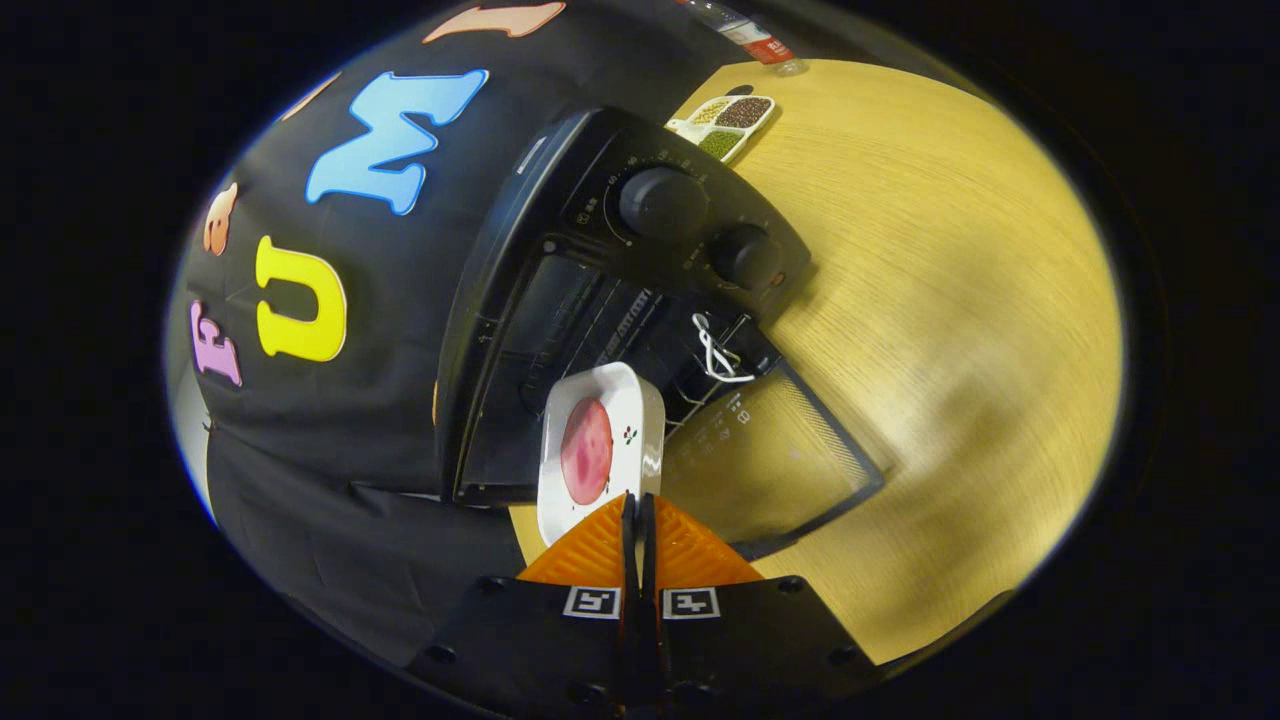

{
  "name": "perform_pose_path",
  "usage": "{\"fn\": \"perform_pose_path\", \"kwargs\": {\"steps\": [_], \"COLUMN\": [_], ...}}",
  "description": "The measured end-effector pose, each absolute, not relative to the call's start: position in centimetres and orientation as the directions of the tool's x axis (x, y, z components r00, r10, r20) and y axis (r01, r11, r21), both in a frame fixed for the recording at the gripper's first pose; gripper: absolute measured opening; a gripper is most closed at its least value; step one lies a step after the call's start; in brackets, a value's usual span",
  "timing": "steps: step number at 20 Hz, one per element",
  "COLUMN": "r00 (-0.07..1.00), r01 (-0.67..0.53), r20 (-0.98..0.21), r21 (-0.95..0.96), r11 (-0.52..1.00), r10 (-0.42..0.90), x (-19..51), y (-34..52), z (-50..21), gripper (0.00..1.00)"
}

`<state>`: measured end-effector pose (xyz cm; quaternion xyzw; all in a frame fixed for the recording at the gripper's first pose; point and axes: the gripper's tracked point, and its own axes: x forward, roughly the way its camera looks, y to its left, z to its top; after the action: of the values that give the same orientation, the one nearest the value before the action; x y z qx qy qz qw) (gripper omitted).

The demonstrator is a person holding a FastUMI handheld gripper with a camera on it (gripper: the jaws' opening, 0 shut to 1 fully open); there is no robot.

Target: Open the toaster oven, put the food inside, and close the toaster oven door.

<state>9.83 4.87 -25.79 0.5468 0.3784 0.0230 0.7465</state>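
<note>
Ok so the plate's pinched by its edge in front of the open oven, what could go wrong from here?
1. The gripper holds the white plate only by its near rim, so it could tilt or slip and the pink food could slide off.
2. The plate hangs over the lowered oven door; its far edge might catch the toaster oven opening or rack.
3. A white cord lies at the door hinge and might snag.

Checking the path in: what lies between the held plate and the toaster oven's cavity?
Nothing: in the gripper view, the gripper is shut on the plate, whose far end already overlaps the open toaster oven.
</note>
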Motion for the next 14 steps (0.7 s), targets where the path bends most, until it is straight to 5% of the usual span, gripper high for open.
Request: {"fn": "perform_pose_path", "kwargs": {"steps": [14], "r00": [0.8], "r01": [0.469], "r20": [-0.551], "r21": [0.821], "r11": [0.326], "r10": [0.237], "x": [16.4], "y": [5.7], "z": [-27.8], "gripper": [0.02]}}
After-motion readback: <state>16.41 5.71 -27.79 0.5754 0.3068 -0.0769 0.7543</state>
